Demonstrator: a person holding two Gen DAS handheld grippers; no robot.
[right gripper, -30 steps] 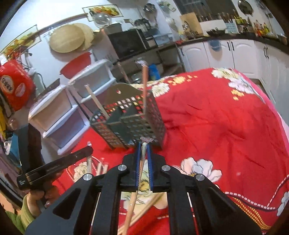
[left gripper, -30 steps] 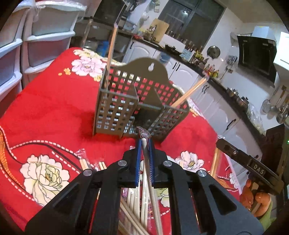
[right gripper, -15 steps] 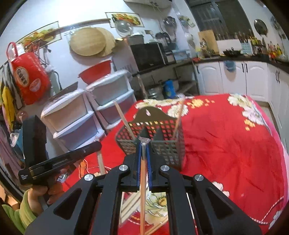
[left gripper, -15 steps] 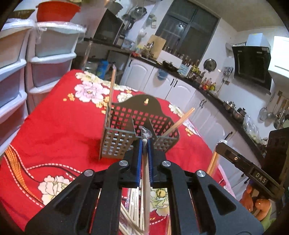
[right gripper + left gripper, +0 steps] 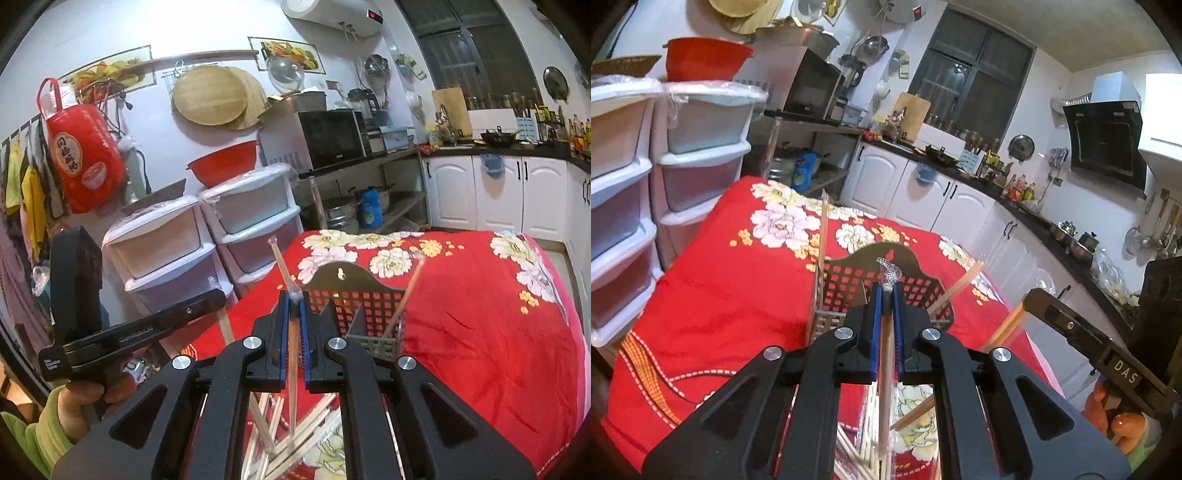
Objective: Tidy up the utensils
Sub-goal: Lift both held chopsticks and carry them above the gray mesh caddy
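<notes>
With each gripper clamped on wrapped chopstick, left gripper, right gripper, I'm mid-carry above loose pile. Next: tip ends down, aim into grid caddy compartment, release.

The tabletop wore glossy red floral cloth. The basket looked like matt perforated plastic, perhaps metal. Pale wooden chopsticks sat in clear, shiny wrappers.
</notes>
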